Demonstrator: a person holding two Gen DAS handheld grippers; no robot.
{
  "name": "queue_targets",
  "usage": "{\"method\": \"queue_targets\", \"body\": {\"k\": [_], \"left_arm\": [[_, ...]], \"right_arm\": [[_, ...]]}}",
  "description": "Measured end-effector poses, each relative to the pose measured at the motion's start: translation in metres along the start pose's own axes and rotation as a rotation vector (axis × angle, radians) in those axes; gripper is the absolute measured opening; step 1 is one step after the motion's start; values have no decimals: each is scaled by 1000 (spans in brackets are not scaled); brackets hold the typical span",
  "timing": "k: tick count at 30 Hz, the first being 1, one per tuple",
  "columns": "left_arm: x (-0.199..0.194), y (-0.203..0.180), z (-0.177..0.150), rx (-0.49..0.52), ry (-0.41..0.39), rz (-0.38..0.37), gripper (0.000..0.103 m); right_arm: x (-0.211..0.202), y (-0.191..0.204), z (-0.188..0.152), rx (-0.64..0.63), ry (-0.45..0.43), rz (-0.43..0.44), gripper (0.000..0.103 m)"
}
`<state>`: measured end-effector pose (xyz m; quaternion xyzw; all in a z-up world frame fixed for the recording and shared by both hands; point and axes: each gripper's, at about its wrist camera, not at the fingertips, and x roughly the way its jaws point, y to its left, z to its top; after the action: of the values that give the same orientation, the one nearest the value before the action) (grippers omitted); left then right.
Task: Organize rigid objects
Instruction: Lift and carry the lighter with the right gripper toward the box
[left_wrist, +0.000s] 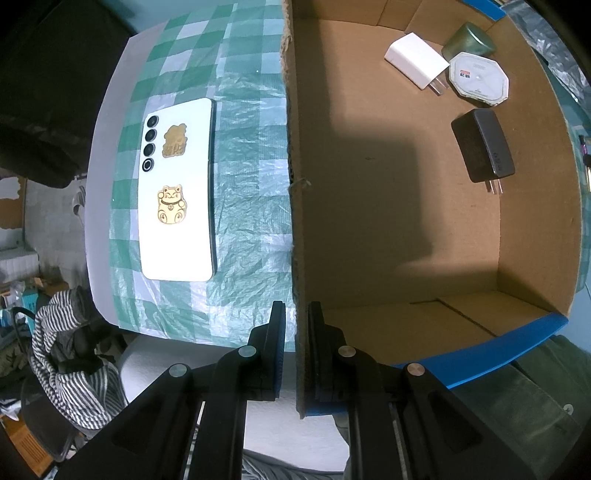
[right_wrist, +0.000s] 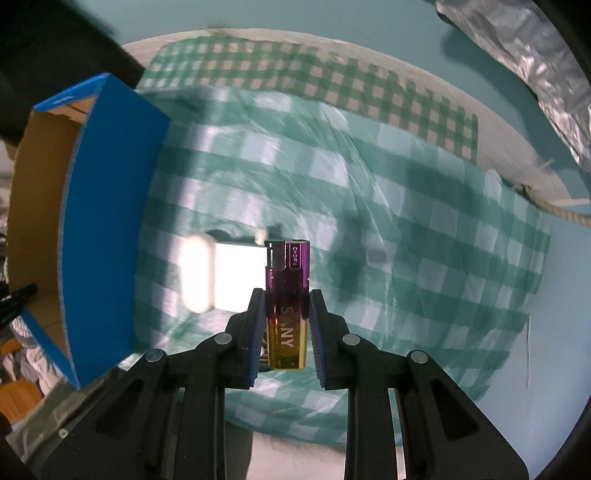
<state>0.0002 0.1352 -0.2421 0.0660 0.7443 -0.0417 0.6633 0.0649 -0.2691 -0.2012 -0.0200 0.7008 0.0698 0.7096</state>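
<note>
Right tongs clamped on a purple-to-gold gradient lighter w/ "SANY" print, held upright off the table, both pads on its sides. Bg motion-blurred: green/white checked plastic tablecloth below, blurred white obj just behind the lighter, can't ID. Blue-sided cardboard box at left of that view. Left tongs pinched on the box's near cardboard wall, one finger outside, one inside. Inside box, far corner: white plug-in charger, round green tin touching a white octagonal case, black power adapter w/ prongs nearer, apart from the rest. Outside box on the cloth: white smartphone, face down, w/ gold lucky-cat stickers, lying near the table's left edge.
</note>
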Motion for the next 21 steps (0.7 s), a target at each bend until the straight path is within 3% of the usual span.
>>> {"method": "queue_targets", "body": {"k": [21], "left_arm": [[2,3,-3,-9,-5,-3,12]], "right_arm": [[-46,115,36,-295,-80,100,22]]}}
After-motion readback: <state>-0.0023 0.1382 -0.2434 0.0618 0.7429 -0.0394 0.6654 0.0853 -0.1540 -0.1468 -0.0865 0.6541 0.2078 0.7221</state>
